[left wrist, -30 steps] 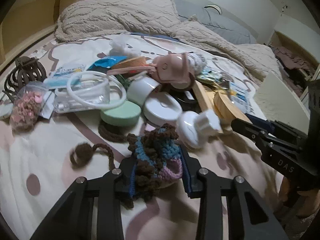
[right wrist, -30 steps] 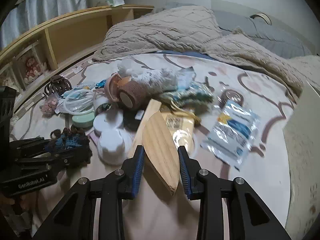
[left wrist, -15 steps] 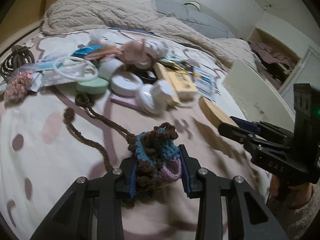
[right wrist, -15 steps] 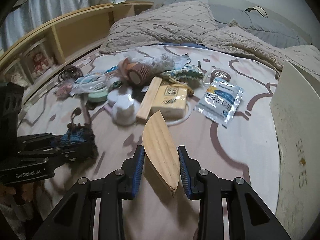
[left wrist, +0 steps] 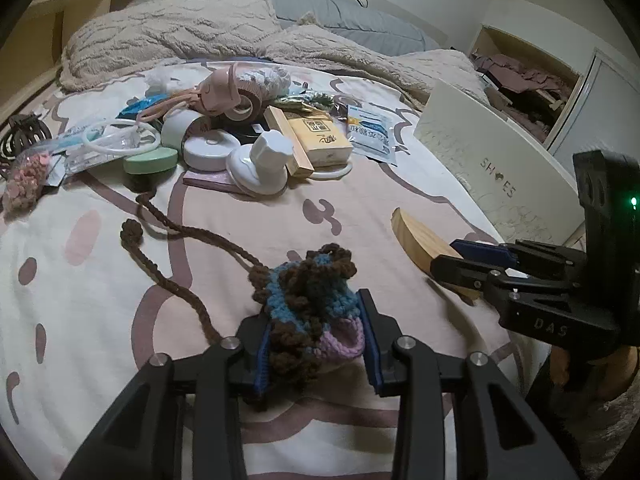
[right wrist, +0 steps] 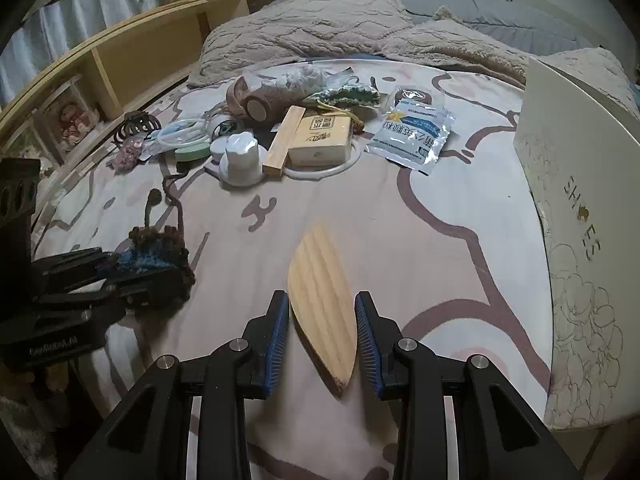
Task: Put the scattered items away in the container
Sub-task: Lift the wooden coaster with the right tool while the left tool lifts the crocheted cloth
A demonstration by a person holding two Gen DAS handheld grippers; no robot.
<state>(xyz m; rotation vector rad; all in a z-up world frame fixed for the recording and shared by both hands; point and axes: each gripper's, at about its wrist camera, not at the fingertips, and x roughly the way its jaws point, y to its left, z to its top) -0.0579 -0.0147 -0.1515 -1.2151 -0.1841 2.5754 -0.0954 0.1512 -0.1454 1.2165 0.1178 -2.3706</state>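
Observation:
My left gripper [left wrist: 316, 340] has a brown, blue and lilac crochet pouch [left wrist: 308, 300] between its pads, and its jaws are opening. The pouch's brown cord [left wrist: 180, 248] trails back across the bedspread towards the pile. My right gripper [right wrist: 322, 336] is shut on a pale, leaf-shaped wooden piece [right wrist: 320, 280], held just above the bed. The white shoe box [right wrist: 580, 240] stands at the right, beside the right gripper. In the left wrist view, the right gripper [left wrist: 460, 258] and its wooden piece [left wrist: 416, 236] are to the right of the pouch. The box's inside is hidden.
A pile lies mid-bed: white jars [left wrist: 260, 160], a green disc [left wrist: 150, 160], a yellow box [left wrist: 320, 140], a wooden block [right wrist: 282, 144], a blue-and-white sachet [right wrist: 412, 136], a bag of pink beads [left wrist: 28, 176]. A beige blanket [left wrist: 180, 32] lies behind. A wooden shelf [right wrist: 120, 52] runs along the left.
Both grippers have drawn back from the pile towards the near edge of the bed, carrying the pouch and the wooden piece. The pouch's cord has stretched out behind it.

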